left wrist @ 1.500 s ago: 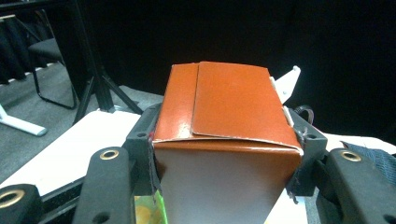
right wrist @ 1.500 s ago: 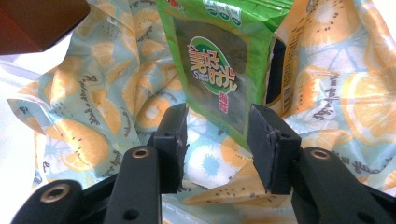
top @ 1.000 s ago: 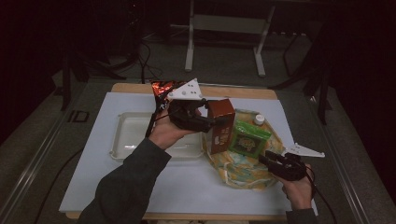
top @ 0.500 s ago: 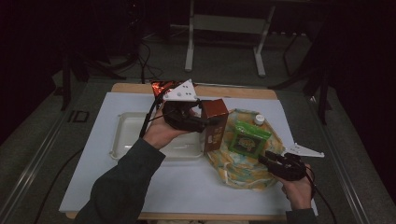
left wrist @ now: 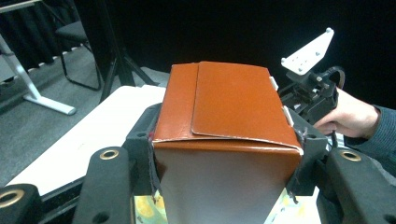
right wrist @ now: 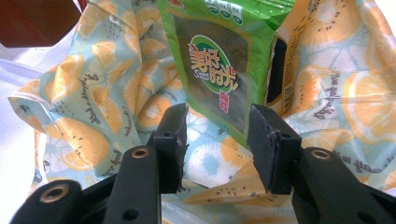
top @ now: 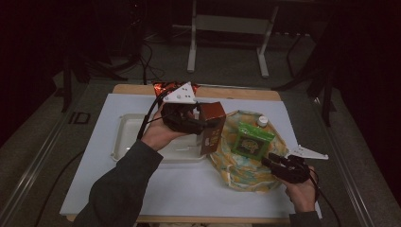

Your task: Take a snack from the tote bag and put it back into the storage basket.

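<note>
Brown carton (top: pixel 211 126): you hold it upright between the white tray (top: pixel 126 137) and the fruit-print cloth bag (top: pixel 246 168), near the middle of the table; whether its base rests on the table is hard to tell from above.
Left gripper (left wrist: pixel 224 154): your jaws pinch the carton's two sides, pads pressed against it just under its folded top.
Green packet (right wrist: pixel 217 65): it lies on the bag, to the right of the carton and apart from it.
Right gripper (right wrist: pixel 217 140): your fingers are spread at the bag's near right edge, with the packet's lower corner just beyond them and nothing clamped.
White-capped bottle (top: pixel 262 121): at the bag's far edge, beyond the packet.
Red foil pack (top: pixel 163 88): at the table's far edge, behind your left hand (top: pixel 158 135).
</note>
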The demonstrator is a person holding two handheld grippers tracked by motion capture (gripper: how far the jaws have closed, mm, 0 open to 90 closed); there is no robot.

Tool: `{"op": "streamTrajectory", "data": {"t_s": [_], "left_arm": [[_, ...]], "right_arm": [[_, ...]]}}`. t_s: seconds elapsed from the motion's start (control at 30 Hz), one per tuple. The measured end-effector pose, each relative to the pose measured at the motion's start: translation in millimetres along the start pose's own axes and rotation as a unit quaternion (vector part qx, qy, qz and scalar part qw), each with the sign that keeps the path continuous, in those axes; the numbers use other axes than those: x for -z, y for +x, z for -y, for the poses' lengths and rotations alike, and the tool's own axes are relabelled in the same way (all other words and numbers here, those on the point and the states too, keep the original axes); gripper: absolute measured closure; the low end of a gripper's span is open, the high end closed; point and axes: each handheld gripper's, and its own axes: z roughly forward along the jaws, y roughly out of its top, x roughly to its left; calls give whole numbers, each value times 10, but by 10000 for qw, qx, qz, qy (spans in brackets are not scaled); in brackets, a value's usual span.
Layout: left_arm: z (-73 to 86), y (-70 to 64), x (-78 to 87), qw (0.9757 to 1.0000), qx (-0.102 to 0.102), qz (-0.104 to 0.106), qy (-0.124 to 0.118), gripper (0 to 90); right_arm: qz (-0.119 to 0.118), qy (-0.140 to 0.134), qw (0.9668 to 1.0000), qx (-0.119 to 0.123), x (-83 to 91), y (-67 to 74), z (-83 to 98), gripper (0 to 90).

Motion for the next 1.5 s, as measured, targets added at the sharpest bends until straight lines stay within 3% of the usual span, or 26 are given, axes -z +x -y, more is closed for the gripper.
{"op": "streamTrajectory", "data": {"t_s": [0.7,0.93,1.27,1.5], "left_arm": [[154,70,40,9996,54,-9,269,421],[271,141,80,9992,167,-57,359,421],[341,169,115,9985,84,-131,527,421],[434,187,123,9982,145,-145,561,421]], "right_arm": [[-11,-8,10000,-10,-6,-4,6,575],[-6,-4,10000,-14,-12,-3,6,574],[-6,-6,10000,-1,-10,2,5,574],[-7,-5,10000,4,-9,3,4,573]]}}
